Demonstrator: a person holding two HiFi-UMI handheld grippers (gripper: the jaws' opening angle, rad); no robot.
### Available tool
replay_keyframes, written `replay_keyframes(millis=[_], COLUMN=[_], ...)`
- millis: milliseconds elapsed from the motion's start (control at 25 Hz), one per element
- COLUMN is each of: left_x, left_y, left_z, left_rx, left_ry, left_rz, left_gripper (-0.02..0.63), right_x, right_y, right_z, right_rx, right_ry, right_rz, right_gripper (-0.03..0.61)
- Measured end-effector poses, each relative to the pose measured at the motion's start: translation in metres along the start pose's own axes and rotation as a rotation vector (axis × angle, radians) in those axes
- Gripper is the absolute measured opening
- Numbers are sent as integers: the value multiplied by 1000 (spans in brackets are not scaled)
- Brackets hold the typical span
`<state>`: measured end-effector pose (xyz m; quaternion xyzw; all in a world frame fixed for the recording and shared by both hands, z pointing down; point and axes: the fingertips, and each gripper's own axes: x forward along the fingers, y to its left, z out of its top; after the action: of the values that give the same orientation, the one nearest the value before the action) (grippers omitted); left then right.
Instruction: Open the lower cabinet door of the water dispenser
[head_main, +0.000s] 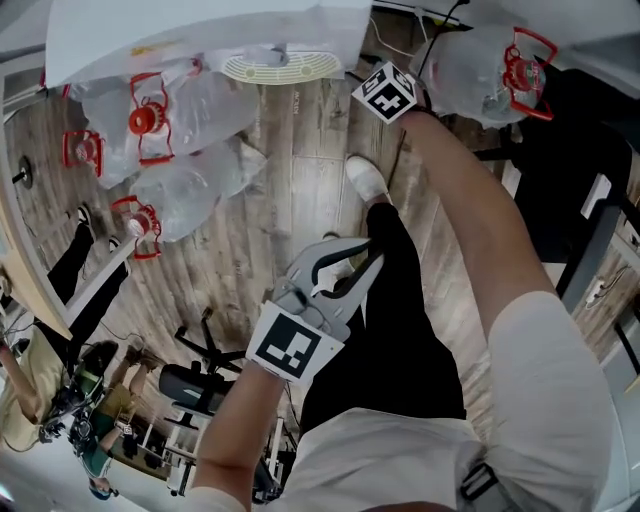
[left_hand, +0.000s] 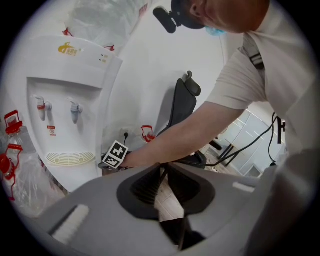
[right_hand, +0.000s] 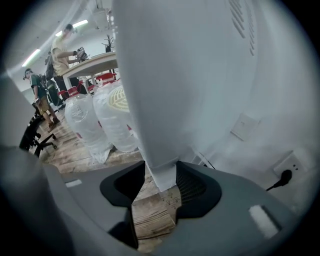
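Straddles the cabinet door edge, low on the water dispenser, with the right gripper spread wide, probably to catch it for a pull. Keeps the left gripper back from the dispenser, tips together on nothing, apparently clear of the swing.

**Surroundings of the scene**

Clear water jugs with red handles are seen clustered at the upper left of the head view, laid on a wood-plank floor. A black office chair is shown at lower left. In the right gripper view, a plugged wall socket is found at lower right, and two people at upper left.
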<state>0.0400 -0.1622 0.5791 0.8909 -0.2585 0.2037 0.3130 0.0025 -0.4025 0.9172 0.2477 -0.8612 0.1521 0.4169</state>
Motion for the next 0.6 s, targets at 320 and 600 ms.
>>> replay_keyframes(millis=[320,600], left_x=[-22,-34], left_y=[8,6], left_z=[-12,-16], left_rx=[-18,-21], left_ry=[-21,-55], left_rz=[30,51], left_gripper=[100,100], right_x=[1,-5], right_y=[12,43], right_z=[-9,-20], right_rx=[14,42], right_ry=[31,38], right_rz=[-35,-11], right_gripper=[166,167])
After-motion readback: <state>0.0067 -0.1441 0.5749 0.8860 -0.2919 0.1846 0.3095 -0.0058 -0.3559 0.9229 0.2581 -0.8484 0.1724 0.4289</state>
